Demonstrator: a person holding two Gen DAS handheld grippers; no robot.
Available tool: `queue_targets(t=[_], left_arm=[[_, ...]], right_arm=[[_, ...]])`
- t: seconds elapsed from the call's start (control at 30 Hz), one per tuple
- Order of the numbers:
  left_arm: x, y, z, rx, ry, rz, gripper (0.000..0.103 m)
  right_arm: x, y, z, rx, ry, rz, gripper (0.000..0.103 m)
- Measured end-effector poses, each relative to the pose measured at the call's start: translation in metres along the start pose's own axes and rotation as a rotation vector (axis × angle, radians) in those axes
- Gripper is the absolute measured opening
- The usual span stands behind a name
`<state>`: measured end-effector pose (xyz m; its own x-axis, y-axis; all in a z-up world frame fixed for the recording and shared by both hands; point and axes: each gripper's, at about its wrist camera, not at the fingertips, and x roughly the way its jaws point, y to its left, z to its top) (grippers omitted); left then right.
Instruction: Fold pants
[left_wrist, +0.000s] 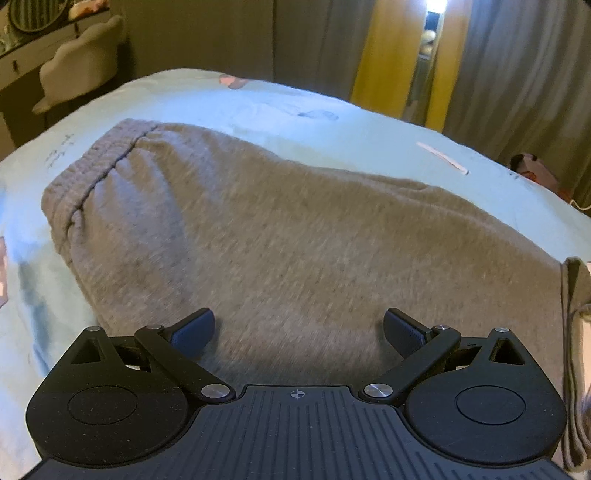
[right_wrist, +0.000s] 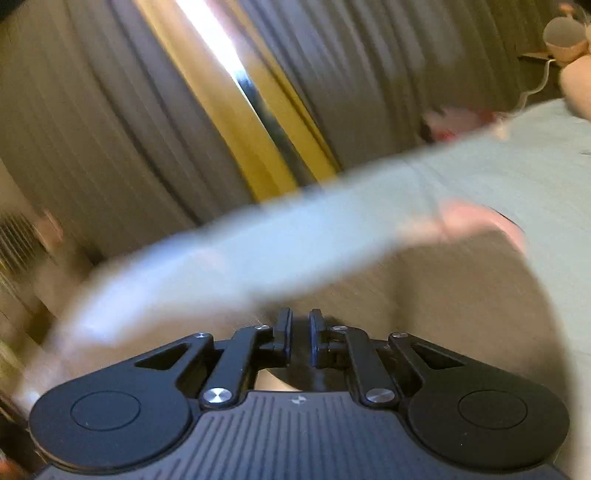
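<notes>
One pair of grey pants (left_wrist: 280, 236) lies on the bed (left_wrist: 258, 103), already doubled leg over leg, I judge, with the elastic waistband (left_wrist: 88, 173) out at ten o'clock in my left view and a loose grey edge of cloth hanging at three o'clock. My left gripper (left_wrist: 299, 328) hovers low over the middle of the cloth with its jaws spread wide and nothing between them. My right gripper (right_wrist: 300, 332) shows its jaws drawn nearly together with only a thin slit between; that view is badly smeared, and I see no cloth pinched there, just grey fabric beyond the tips from twelve to three o'clock.

So I read the step as the gap between two folds: lengthwise fold done, crosswise fold not yet started. Next I should take hold of the leg end, with the right jaws reopened first, lift it and carry it toward the waistband, keeping both layers together so they do not slide apart.

Count: one pair of pants, one bed with a pale blue sheet, two grippers, one white strip (left_wrist: 441, 158) lying on the sheet at two o'clock, and grey-and-yellow curtains (left_wrist: 391, 55) behind.
</notes>
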<state>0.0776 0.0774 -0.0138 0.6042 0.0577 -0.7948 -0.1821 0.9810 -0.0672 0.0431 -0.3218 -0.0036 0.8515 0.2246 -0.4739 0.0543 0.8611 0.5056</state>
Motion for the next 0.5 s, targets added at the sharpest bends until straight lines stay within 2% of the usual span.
queue_targets(t=[0.1, 0.17, 0.27, 0.4, 0.5], left_arm=[[-0.006, -0.005, -0.003, 0.028, -0.025, -0.017, 0.102], [-0.016, -0.017, -0.004, 0.079, -0.042, -0.073, 0.102], [-0.033, -0.051, -0.008, 0.134, -0.02, -0.246, 0.102], [-0.032, -0.12, -0.006, 0.118, 0.142, -0.568, 0.102], [-0.022, -0.17, 0.003, 0.129, 0.232, -0.671, 0.102]], right_arm=[[-0.014, -0.003, 0.009, 0.074, -0.089, -0.025, 0.01], [-0.028, -0.011, 0.005, 0.056, -0.081, -0.123, 0.01], [-0.06, -0.029, -0.011, 0.008, -0.073, -0.267, 0.011], [-0.097, -0.052, -0.034, 0.046, -0.067, -0.389, 0.012], [-0.104, -0.064, -0.047, 0.085, -0.05, -0.411, 0.02]])
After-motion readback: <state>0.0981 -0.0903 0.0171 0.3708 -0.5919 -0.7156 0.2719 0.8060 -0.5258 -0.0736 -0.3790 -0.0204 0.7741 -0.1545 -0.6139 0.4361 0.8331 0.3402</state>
